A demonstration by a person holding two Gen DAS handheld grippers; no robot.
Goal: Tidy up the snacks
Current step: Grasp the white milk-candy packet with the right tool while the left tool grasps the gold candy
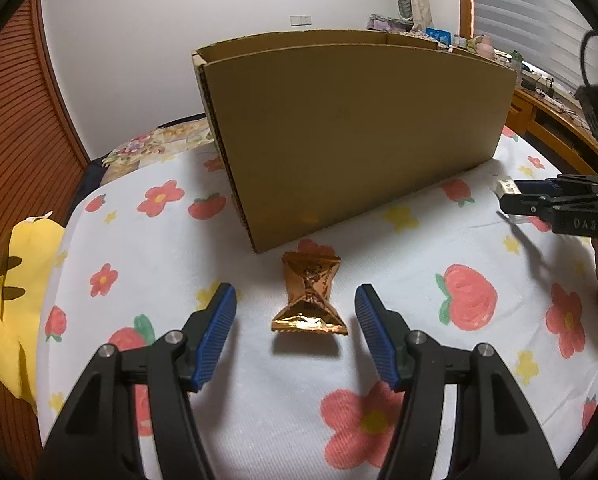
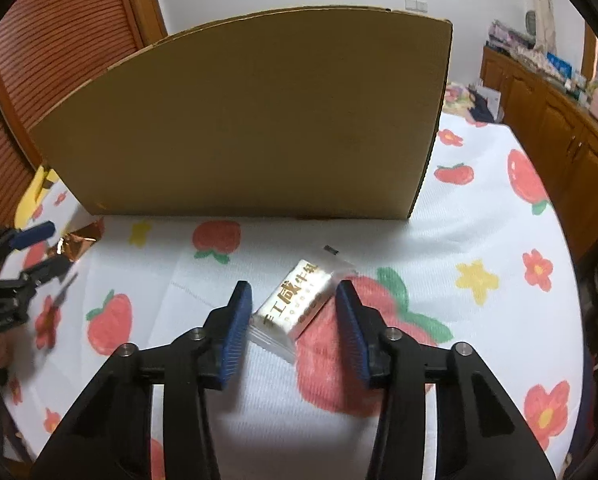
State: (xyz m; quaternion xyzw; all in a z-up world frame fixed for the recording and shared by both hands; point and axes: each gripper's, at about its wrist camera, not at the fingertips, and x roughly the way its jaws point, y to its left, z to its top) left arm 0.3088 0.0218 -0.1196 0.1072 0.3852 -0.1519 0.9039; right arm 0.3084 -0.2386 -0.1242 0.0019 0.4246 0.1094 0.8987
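A gold-orange foil candy [image 1: 310,295] lies on the flowered cloth, in front of the cardboard box [image 1: 351,128]. My left gripper [image 1: 295,294] is open, its blue pads on either side of the candy without touching it. A white candy packet with gold lettering [image 2: 297,302] lies on the cloth in the right wrist view. My right gripper [image 2: 293,294] is open around it; the left pad sits close to the packet's edge. The box [image 2: 251,120] stands behind it. The foil candy [image 2: 79,240] and the left gripper [image 2: 39,248] show at the far left there; the right gripper [image 1: 511,196] shows at the left view's right edge.
The white cloth with red flowers and strawberries [image 1: 147,248] covers the surface. A yellow plush toy [image 1: 15,296] lies at the left edge. A wooden cabinet [image 2: 559,128] with clutter stands at the right, and a slatted wooden door [image 2: 59,40] at the left.
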